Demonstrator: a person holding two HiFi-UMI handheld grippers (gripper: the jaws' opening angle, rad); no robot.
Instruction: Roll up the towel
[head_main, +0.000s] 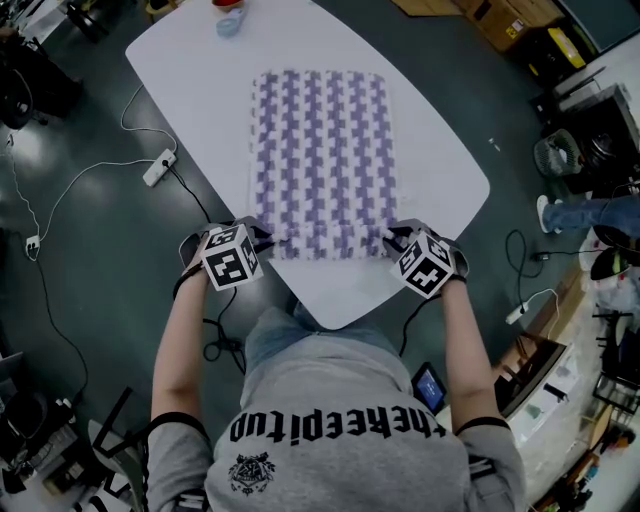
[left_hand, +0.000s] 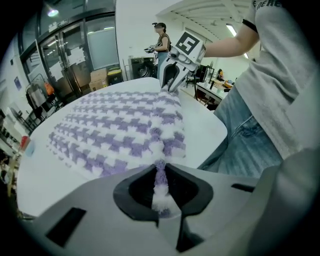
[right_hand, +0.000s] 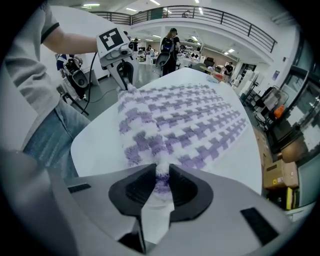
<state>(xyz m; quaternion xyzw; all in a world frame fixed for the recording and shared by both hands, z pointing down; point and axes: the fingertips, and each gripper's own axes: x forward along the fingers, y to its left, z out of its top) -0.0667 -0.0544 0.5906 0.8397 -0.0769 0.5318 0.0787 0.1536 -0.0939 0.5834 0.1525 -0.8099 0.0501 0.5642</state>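
Pinching the purple-and-white towel (head_main: 322, 160) along its near edge, I am holding the left gripper (head_main: 258, 240) at the 7 o'clock corner and the right gripper (head_main: 392, 240) at the 5 o'clock corner. Each pair of fingers (left_hand: 135, 187) is clamping nearly closed on fabric. The rest is lying flat on the white table (head_main: 200, 70), stretching toward 12 o'clock.

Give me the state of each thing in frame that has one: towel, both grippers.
towel: spread flat on the table, not yet rolled, both near corners pinched and bunched.
left gripper: shut on the towel's near left corner.
right gripper: shut on the towel's near right corner.
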